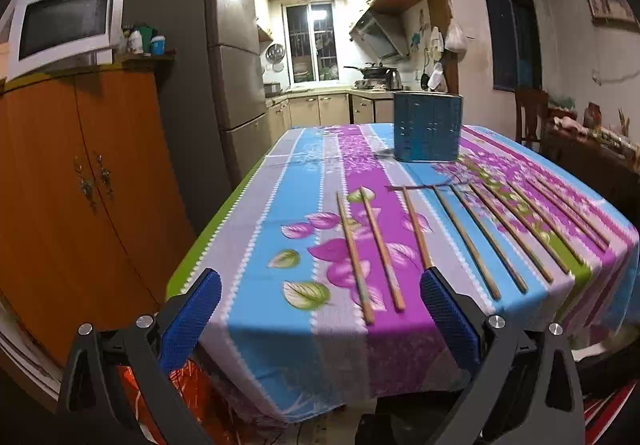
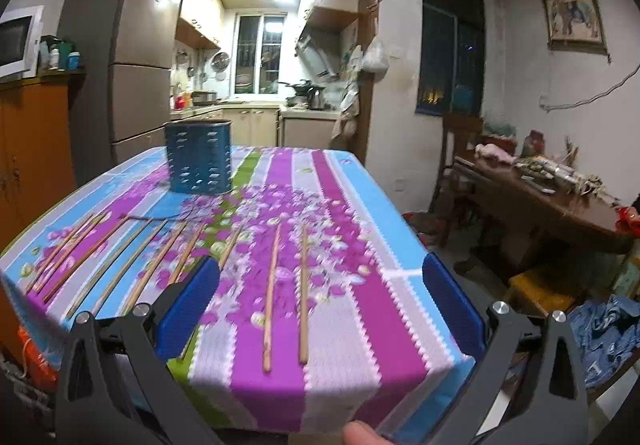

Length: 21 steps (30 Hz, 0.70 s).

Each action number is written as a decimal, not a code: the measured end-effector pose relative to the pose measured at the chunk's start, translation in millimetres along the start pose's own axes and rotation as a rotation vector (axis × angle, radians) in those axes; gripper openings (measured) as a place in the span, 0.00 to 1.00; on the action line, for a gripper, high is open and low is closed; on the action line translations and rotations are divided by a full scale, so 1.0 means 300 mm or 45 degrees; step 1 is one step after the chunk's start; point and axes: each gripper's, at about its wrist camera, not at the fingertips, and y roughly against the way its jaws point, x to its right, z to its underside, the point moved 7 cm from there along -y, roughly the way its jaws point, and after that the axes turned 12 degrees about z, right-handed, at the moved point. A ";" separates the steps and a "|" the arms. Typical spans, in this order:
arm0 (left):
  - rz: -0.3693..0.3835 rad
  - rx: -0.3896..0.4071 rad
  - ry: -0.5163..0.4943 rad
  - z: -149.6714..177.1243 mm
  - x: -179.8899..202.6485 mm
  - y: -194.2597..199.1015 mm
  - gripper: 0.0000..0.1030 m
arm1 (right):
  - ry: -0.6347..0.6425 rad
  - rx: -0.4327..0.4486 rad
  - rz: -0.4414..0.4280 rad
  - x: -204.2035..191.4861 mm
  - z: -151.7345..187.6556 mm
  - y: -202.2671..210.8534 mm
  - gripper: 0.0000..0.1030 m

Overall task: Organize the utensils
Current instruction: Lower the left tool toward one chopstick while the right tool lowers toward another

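Note:
Several wooden chopsticks (image 1: 384,253) lie in a row along the near part of a table with a striped floral cloth (image 1: 256,229). A blue perforated utensil holder (image 1: 426,127) stands upright farther back. My left gripper (image 1: 320,285) is open and empty, above the near left edge, with two chopsticks between its fingers in view. In the right wrist view the holder (image 2: 199,157) is at the back left and the chopsticks (image 2: 272,297) spread left to centre. My right gripper (image 2: 320,277) is open and empty above the near edge, framing two chopsticks.
An orange cabinet (image 1: 80,181) with a microwave (image 1: 64,25) stands left of the table, a fridge (image 1: 236,57) behind it. A dark wooden table (image 2: 540,205) with clutter and a chair (image 2: 460,141) stand to the right. The kitchen lies beyond the doorway.

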 end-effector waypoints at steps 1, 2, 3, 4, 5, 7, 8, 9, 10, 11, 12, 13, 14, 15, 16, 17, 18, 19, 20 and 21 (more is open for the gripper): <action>0.015 0.011 -0.012 0.007 0.026 0.002 0.96 | 0.001 0.006 0.008 0.002 0.012 0.013 0.95; 0.037 0.015 -0.034 0.011 0.055 -0.001 0.91 | 0.006 -0.005 0.005 -0.003 0.024 0.016 0.95; 0.058 0.008 -0.062 0.016 0.084 -0.011 0.86 | 0.012 -0.027 -0.027 -0.014 0.038 0.017 0.95; 0.080 0.002 -0.077 0.020 0.108 -0.027 0.77 | 0.009 -0.035 -0.049 -0.018 0.049 0.016 0.95; 0.143 -0.005 -0.092 0.025 0.140 -0.043 0.70 | 0.006 -0.042 -0.062 -0.020 0.060 0.018 0.95; 0.192 -0.051 -0.095 0.038 0.168 -0.081 0.58 | 0.009 -0.055 -0.077 -0.032 0.071 0.016 0.95; 0.223 -0.074 -0.089 0.049 0.175 -0.101 0.46 | 0.011 -0.058 -0.087 -0.033 0.076 0.015 0.95; 0.256 -0.090 -0.074 0.057 0.180 -0.119 0.41 | 0.012 -0.059 -0.096 -0.035 0.078 0.016 0.94; 0.271 -0.111 -0.050 0.064 0.176 -0.139 0.34 | 0.018 -0.058 -0.110 -0.039 0.080 0.019 0.91; 0.273 -0.134 -0.021 0.072 0.167 -0.158 0.27 | 0.027 -0.056 -0.116 -0.045 0.084 0.021 0.87; 0.283 -0.146 0.005 0.078 0.158 -0.172 0.24 | 0.043 -0.057 -0.124 -0.053 0.088 0.022 0.84; 0.287 -0.149 0.028 0.082 0.149 -0.182 0.21 | 0.051 -0.058 -0.130 -0.055 0.093 0.025 0.82; 0.285 -0.150 0.038 0.086 0.144 -0.188 0.20 | 0.060 -0.063 -0.136 -0.059 0.094 0.024 0.78; 0.276 -0.153 0.032 0.084 0.144 -0.211 0.20 | 0.067 -0.067 -0.143 -0.059 0.102 0.024 0.76; 0.263 -0.161 0.023 0.089 0.142 -0.222 0.19 | 0.072 -0.075 -0.151 -0.064 0.109 0.022 0.75; 0.244 -0.161 0.026 0.094 0.137 -0.229 0.18 | 0.075 -0.078 -0.154 -0.071 0.112 0.019 0.74; 0.244 -0.162 0.036 0.099 0.134 -0.235 0.18 | 0.076 -0.081 -0.157 -0.074 0.116 0.018 0.74; 0.248 -0.173 0.038 0.105 0.135 -0.243 0.18 | 0.076 -0.083 -0.165 -0.079 0.118 0.020 0.74; 0.241 -0.183 0.037 0.111 0.129 -0.238 0.18 | 0.077 -0.083 -0.168 -0.081 0.118 0.021 0.74; 0.218 -0.184 0.036 0.117 0.124 -0.244 0.18 | 0.080 -0.081 -0.170 -0.087 0.118 0.023 0.74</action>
